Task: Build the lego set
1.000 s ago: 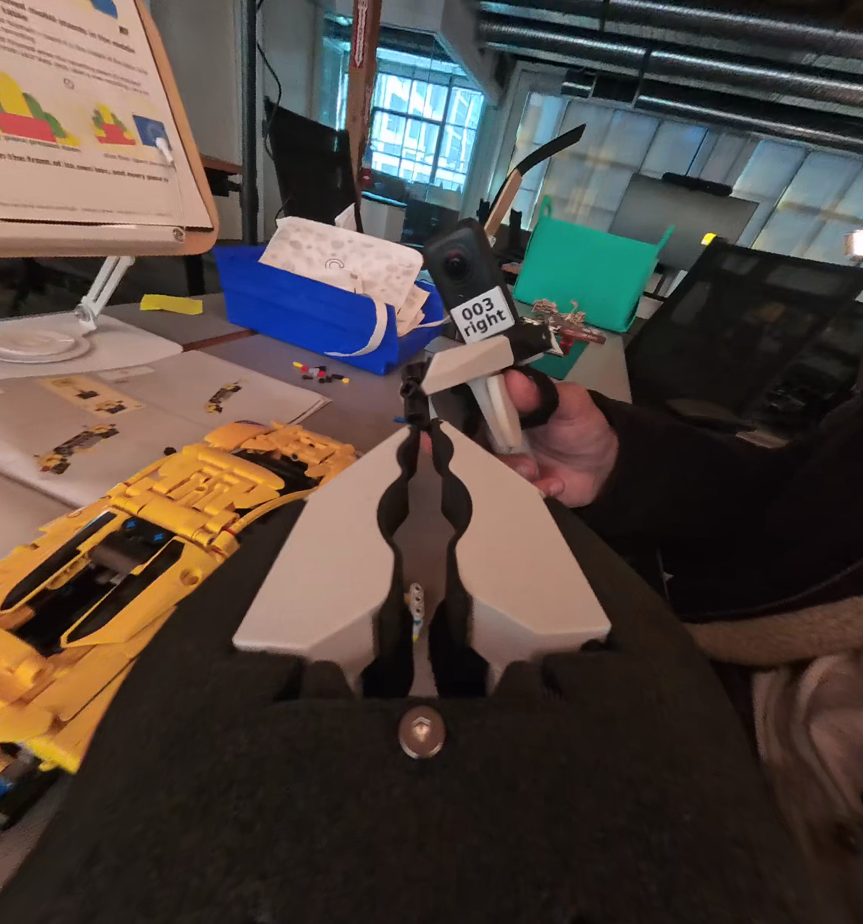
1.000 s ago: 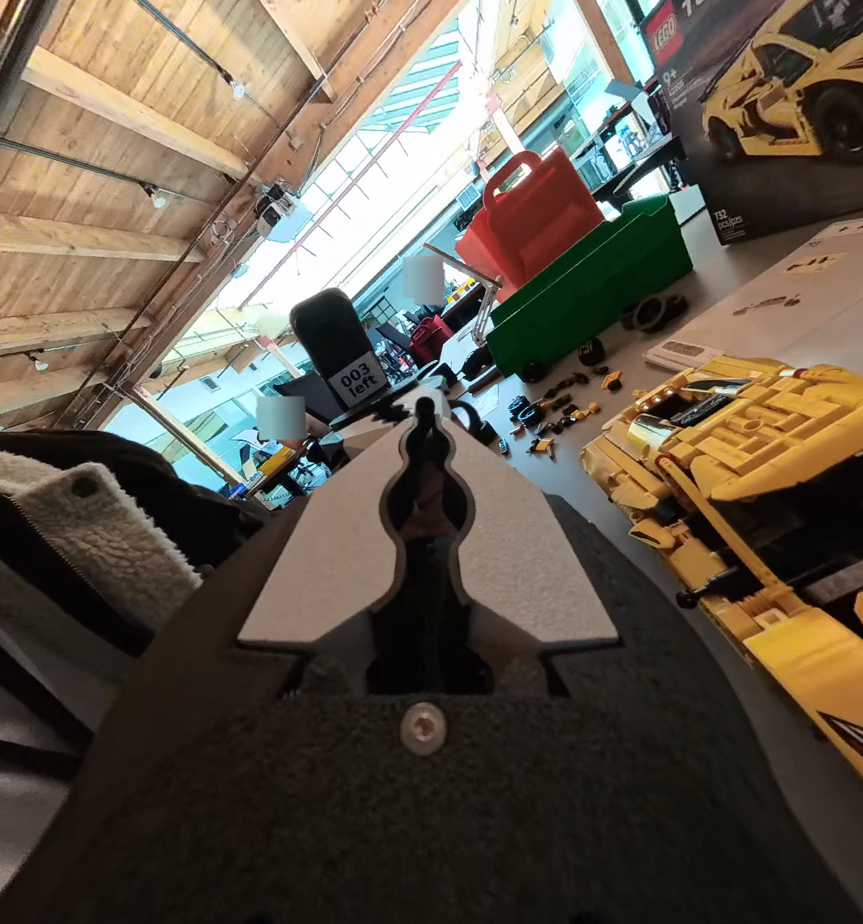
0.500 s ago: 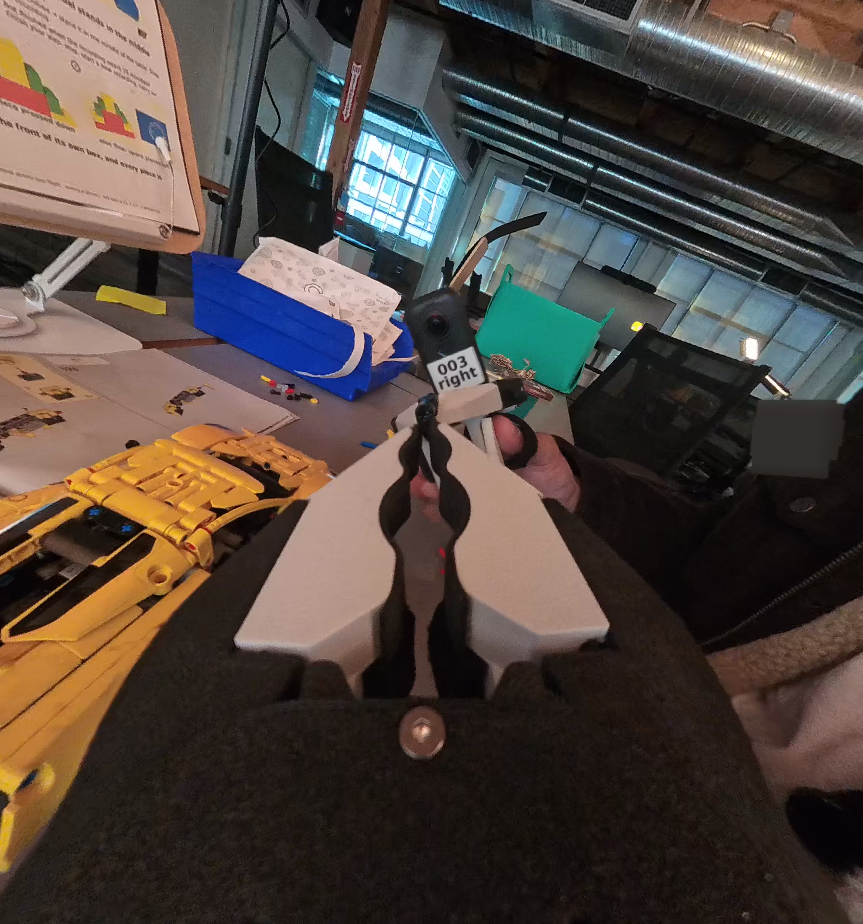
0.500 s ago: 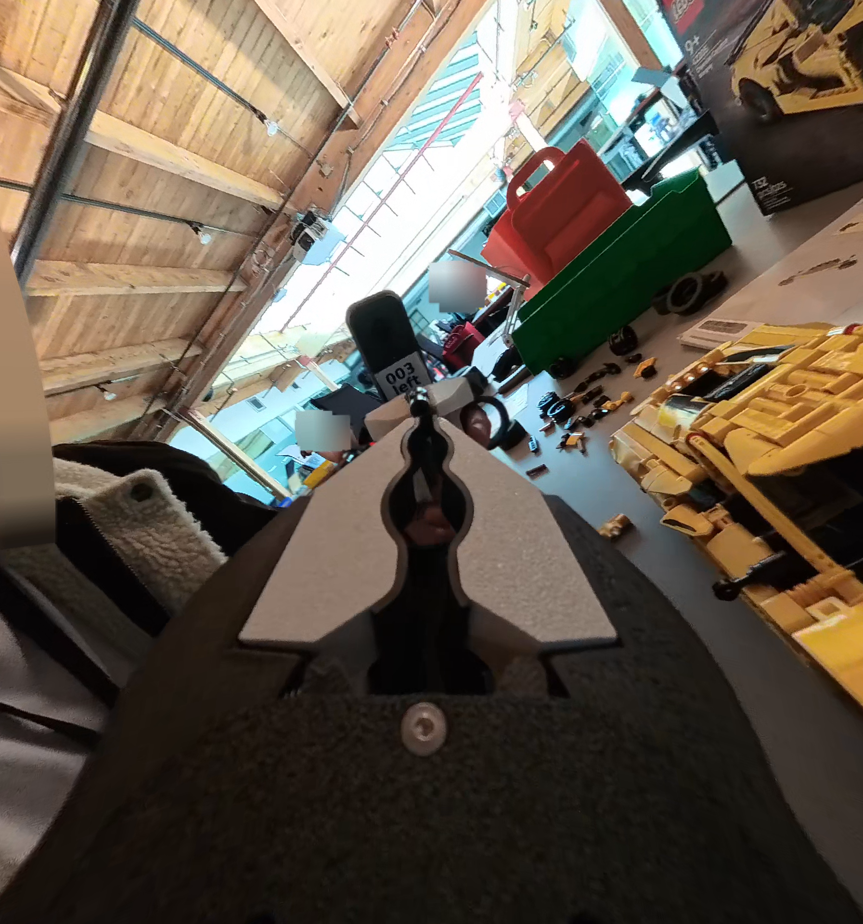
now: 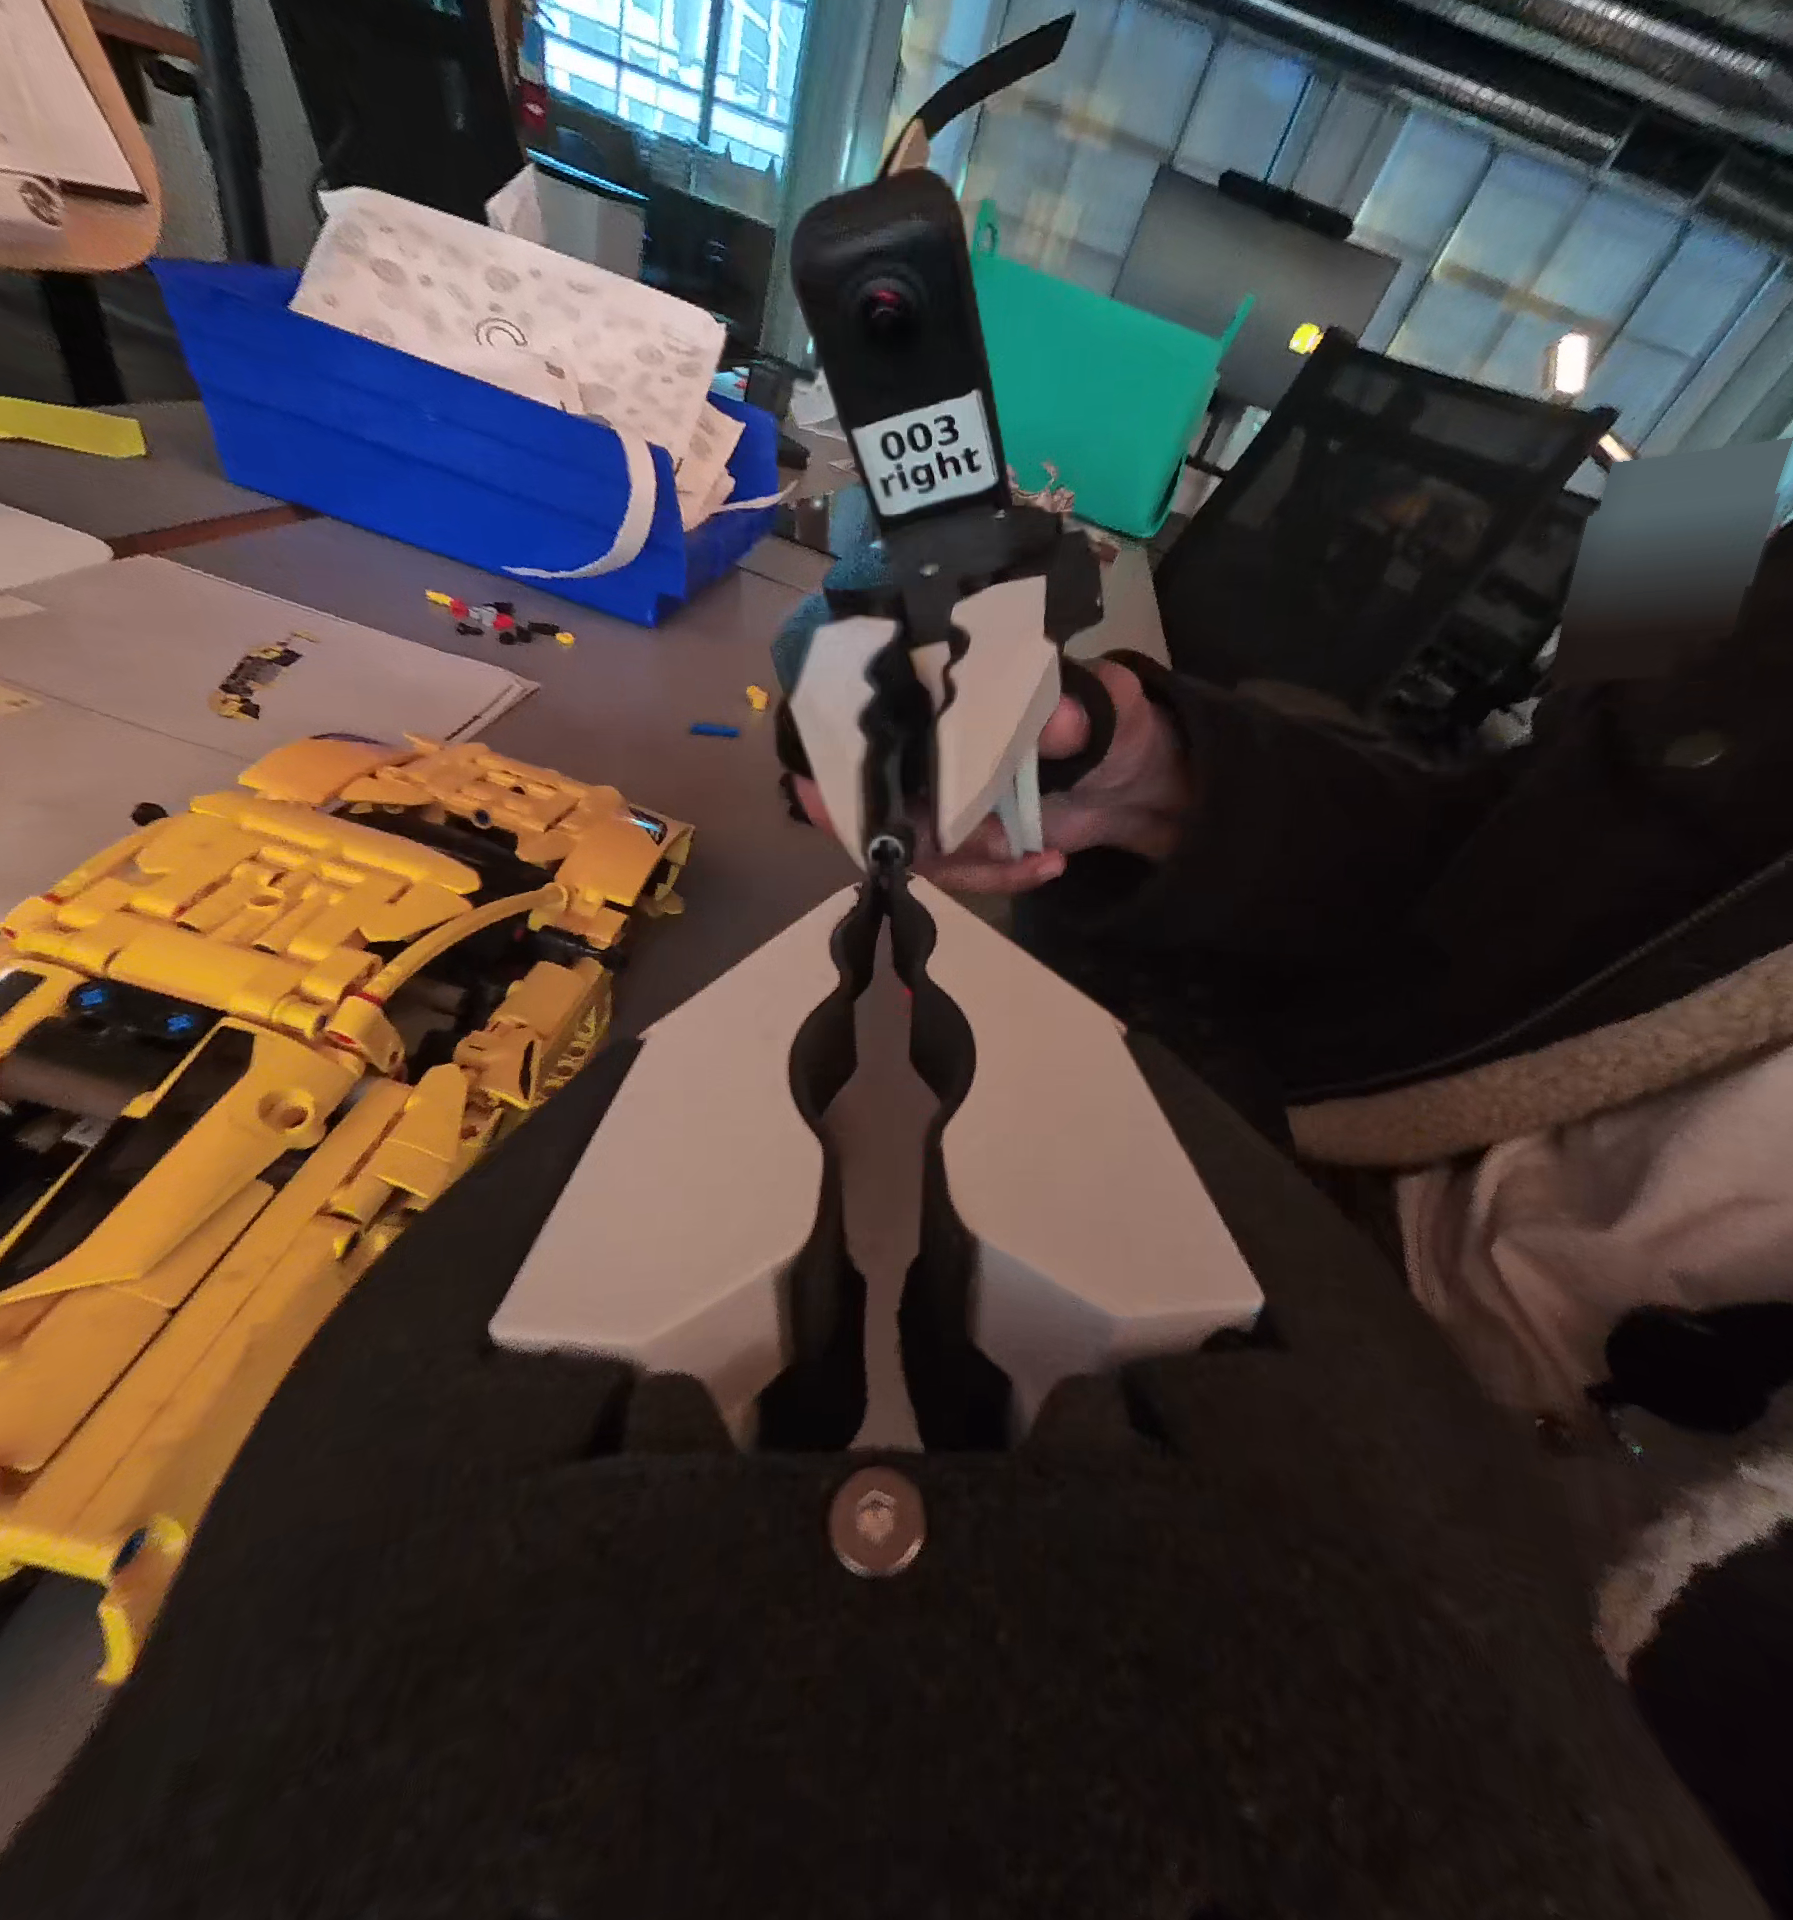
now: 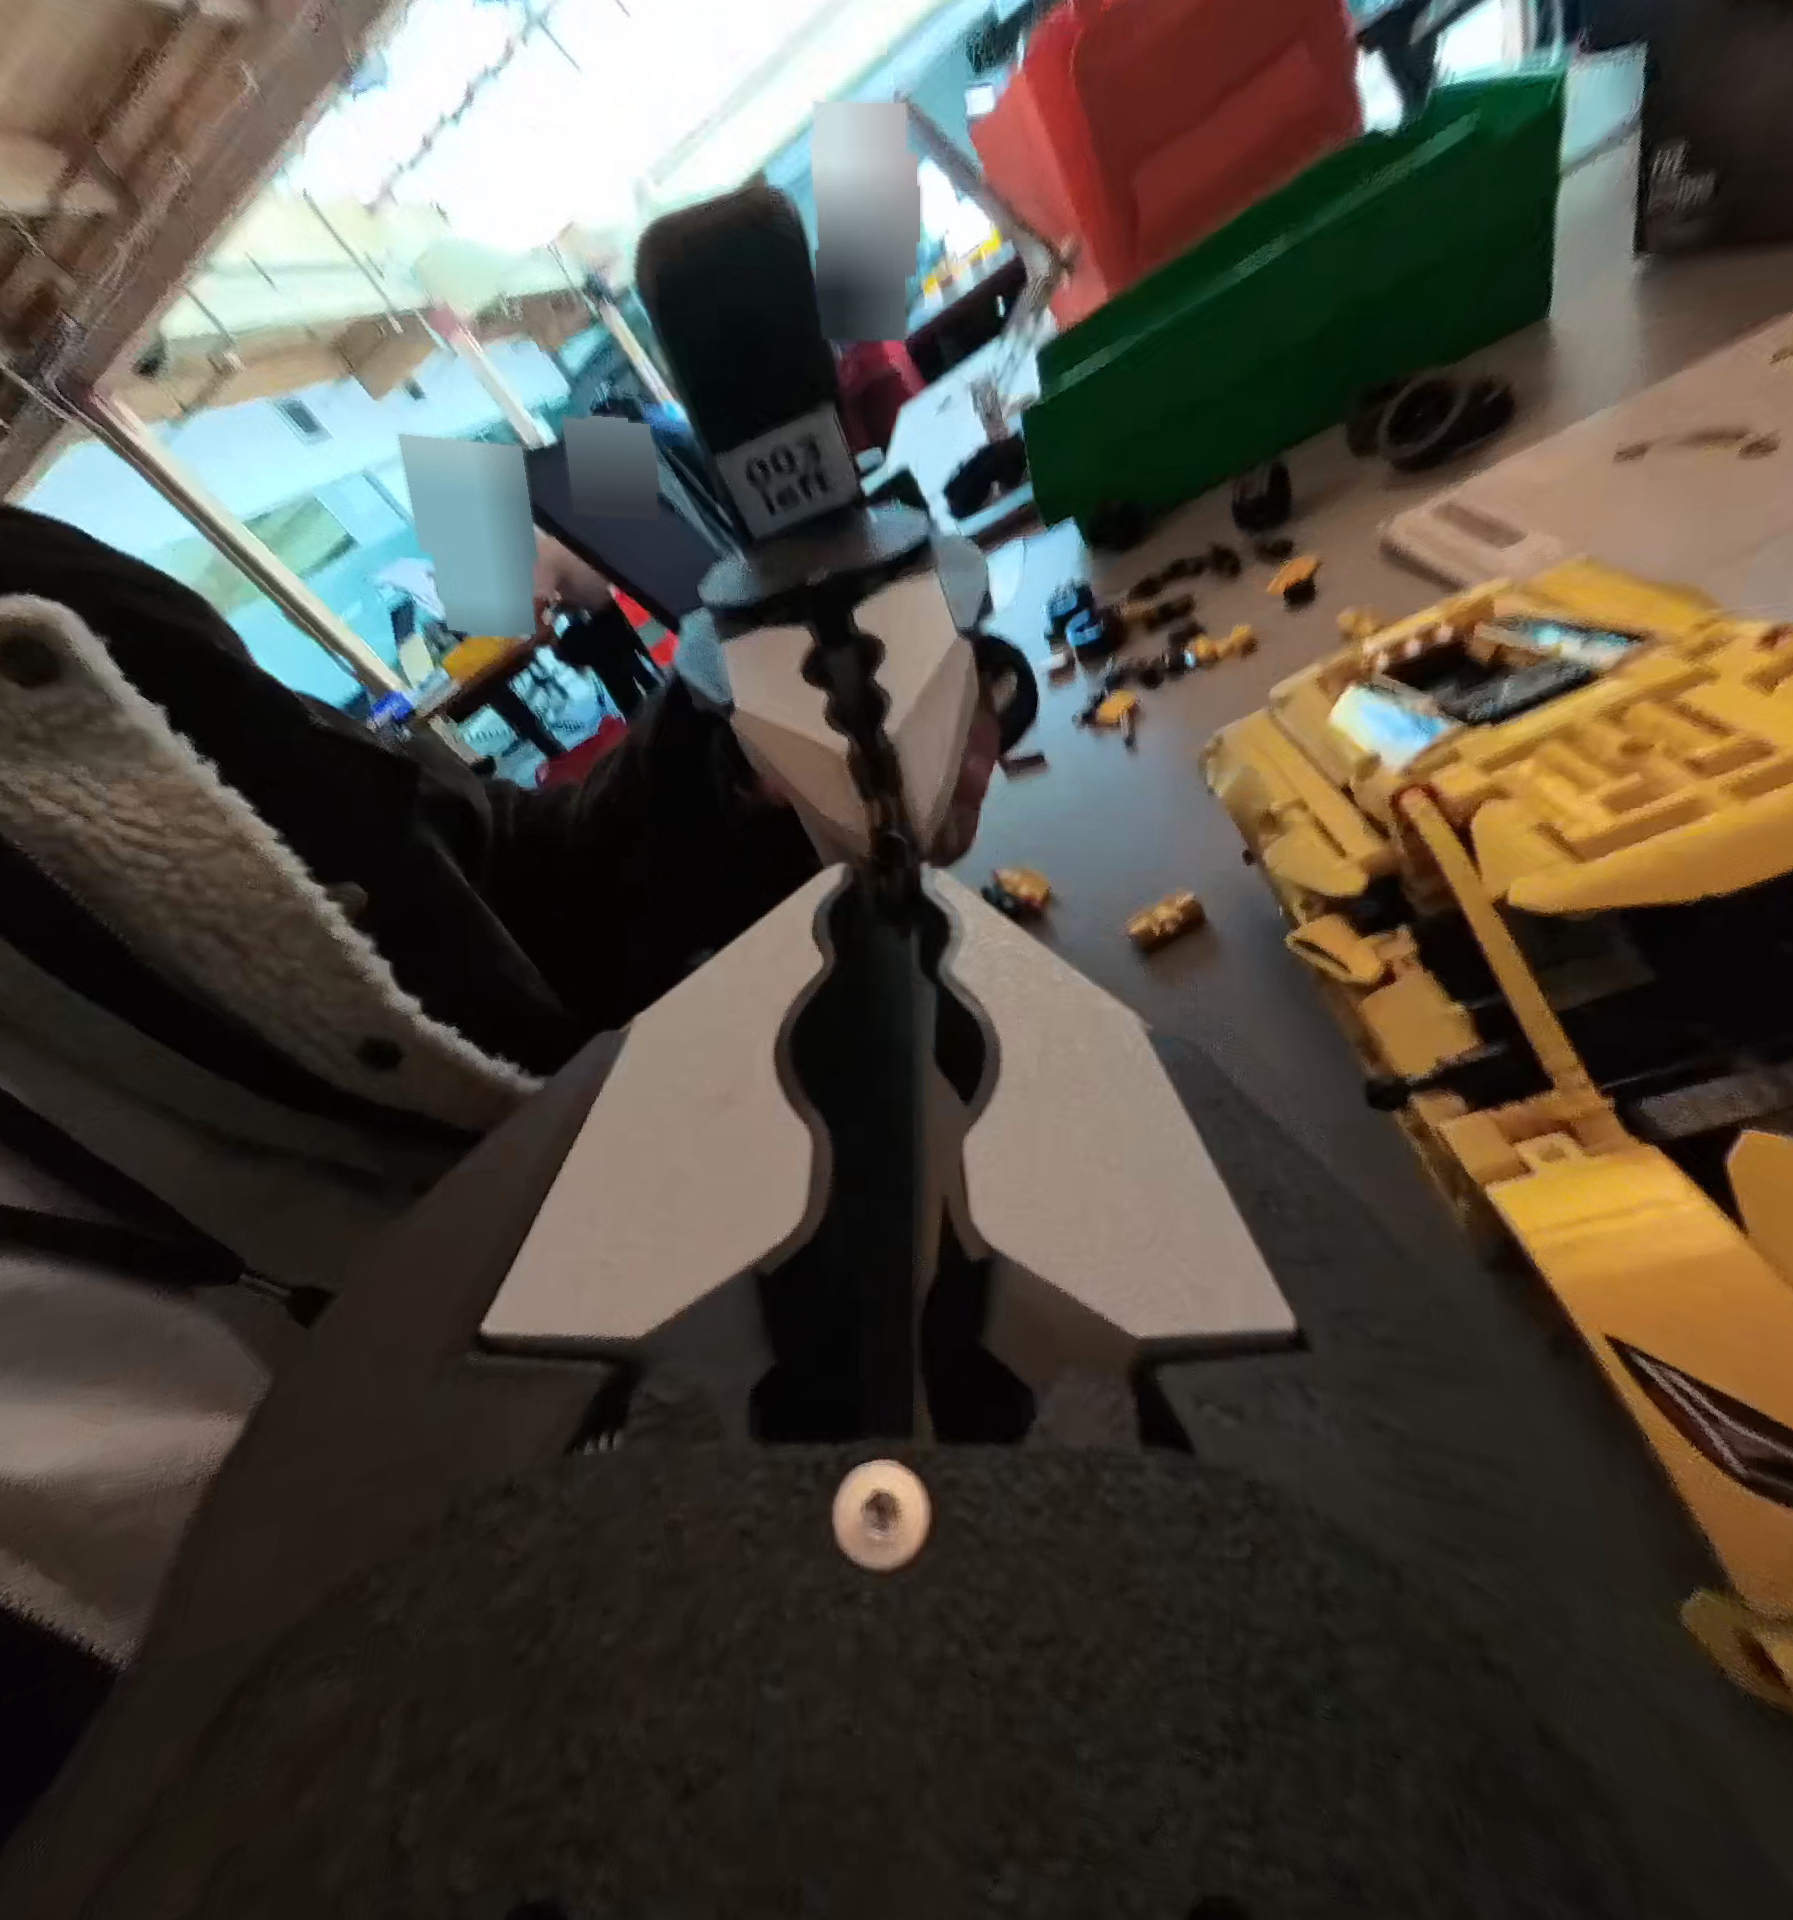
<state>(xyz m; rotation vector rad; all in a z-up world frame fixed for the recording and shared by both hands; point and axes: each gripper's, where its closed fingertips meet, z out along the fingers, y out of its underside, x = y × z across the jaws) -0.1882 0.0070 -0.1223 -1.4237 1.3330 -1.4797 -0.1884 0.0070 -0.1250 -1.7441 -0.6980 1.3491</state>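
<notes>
A small black lego piece (image 5: pixel 884 852) is pinched where my two grippers meet tip to tip, above the dark table. My left gripper (image 5: pixel 879 902) is shut, its tips against that piece. My right gripper (image 5: pixel 888 844) points back at it, held by a hand, and is also shut on the piece. In the right wrist view my right gripper (image 6: pixel 884 883) meets the left gripper (image 6: pixel 887 831) over the same black piece (image 6: pixel 887 857). The yellow lego car (image 5: pixel 248 1039) lies on the table to the left; in the right wrist view it (image 6: pixel 1546 883) is to the right.
A blue bin (image 5: pixel 435 457) with paper and a teal bin (image 5: pixel 1089 416) stand behind. An instruction booklet (image 5: pixel 196 644) lies by the car. A green bin (image 6: pixel 1287 332), a red container (image 6: pixel 1183 135), black tyres (image 6: pixel 1432 410) and loose small parts (image 6: pixel 1162 634) are on the table. Left and right tips are no more than a few centimetres apart.
Both grippers have tilted down toward the table and stayed tip to tip. The right gripper now looms larger and closer in the left wrist view. Both stay shut.
</notes>
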